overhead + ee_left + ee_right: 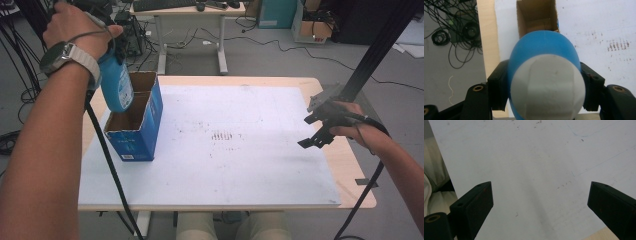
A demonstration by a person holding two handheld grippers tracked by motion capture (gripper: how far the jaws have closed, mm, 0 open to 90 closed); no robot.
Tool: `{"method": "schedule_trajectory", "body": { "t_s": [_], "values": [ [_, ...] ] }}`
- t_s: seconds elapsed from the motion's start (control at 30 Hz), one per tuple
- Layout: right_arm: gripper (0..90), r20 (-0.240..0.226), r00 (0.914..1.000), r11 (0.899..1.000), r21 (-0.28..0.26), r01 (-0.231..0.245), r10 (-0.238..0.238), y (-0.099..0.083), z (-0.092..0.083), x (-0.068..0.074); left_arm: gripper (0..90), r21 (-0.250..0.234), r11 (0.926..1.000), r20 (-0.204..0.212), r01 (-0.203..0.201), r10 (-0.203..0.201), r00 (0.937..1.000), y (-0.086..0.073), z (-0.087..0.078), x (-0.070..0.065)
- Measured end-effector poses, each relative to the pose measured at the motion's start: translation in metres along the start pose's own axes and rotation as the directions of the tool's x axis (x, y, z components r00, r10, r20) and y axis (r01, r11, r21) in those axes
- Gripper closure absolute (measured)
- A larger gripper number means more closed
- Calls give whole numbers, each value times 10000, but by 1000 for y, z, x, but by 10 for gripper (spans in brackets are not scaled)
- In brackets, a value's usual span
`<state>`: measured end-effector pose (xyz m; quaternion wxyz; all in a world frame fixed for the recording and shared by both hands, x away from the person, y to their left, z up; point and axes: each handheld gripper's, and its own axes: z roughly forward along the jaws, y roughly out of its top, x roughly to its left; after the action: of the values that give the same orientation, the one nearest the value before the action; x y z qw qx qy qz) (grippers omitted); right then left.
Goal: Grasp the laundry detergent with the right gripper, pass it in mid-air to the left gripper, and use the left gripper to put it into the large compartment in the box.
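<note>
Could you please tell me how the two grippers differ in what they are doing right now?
The left gripper is shut on the blue bottle, while the right gripper is open with nothing between its jaws. The left gripper is raised above the open blue box; the right gripper sits low over the white board. Both have black jaws.

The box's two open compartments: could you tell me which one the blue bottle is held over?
The far compartment: the blue bottle, clamped in the left gripper, hangs at its edge, while the near compartment stands uncovered.
</note>
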<state>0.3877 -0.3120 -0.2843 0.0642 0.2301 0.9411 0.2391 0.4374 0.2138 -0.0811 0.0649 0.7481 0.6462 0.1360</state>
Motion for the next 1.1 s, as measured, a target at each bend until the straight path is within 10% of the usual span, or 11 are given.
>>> {"method": "schedule_trajectory", "body": {
  "t_s": [1.1],
  "values": [
    [62,8,10000,10000,-89,-26,26,-6,6,-4,376,556,9980,279,310,-325,9991,-17,100,-5]
  ]
}}
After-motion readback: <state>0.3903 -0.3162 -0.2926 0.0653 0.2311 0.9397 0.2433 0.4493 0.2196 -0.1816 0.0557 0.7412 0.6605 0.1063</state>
